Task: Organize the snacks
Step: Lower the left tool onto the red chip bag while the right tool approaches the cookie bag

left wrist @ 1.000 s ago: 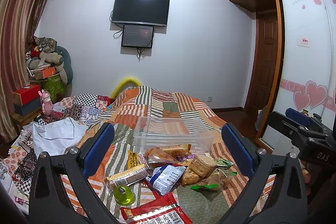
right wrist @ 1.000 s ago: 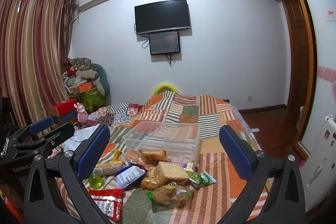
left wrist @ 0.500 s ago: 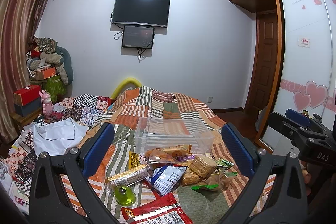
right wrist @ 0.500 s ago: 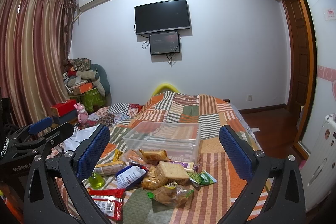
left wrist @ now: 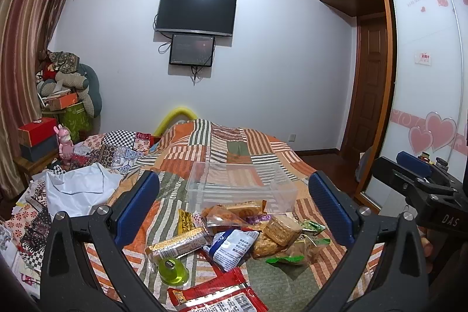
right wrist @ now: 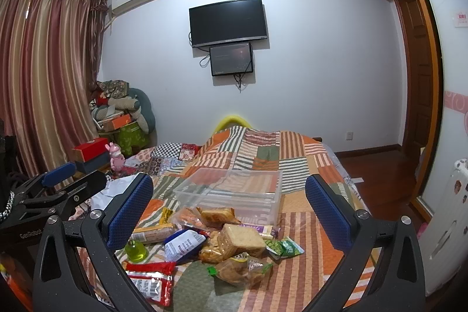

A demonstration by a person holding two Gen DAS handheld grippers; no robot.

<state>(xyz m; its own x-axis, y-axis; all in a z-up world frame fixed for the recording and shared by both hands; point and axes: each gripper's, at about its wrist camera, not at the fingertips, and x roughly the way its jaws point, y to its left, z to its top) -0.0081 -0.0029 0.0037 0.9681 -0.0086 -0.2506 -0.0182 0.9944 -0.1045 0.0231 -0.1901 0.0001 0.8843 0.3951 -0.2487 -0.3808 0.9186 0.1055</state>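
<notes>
A heap of packaged snacks (left wrist: pixel 234 233) (right wrist: pixel 216 241) lies on the patchwork bedspread, just in front of a clear plastic box (left wrist: pixel 239 186) (right wrist: pixel 234 192) with nothing in it. The heap holds a blue-white pouch (left wrist: pixel 234 247), a red packet (left wrist: pixel 222 297) (right wrist: pixel 149 279), a green jelly cup (left wrist: pixel 172 271) (right wrist: pixel 136 250), wrapped cakes (right wrist: pixel 241 240) and a long biscuit pack (left wrist: pixel 178 244). My left gripper (left wrist: pixel 234 209) hangs open above the heap. My right gripper (right wrist: pixel 228 209) is open too, over the same pile. Each gripper shows at the edge of the other's view.
The bedspread (left wrist: pixel 228 148) stretches toward a white wall with a TV (left wrist: pixel 196 12). White cloth (left wrist: pixel 79 192) and printed fabrics lie on the bed's left. Boxes and a pink toy (left wrist: pixel 65 144) stand at the left; a wardrobe (left wrist: pixel 424 107) and door are right.
</notes>
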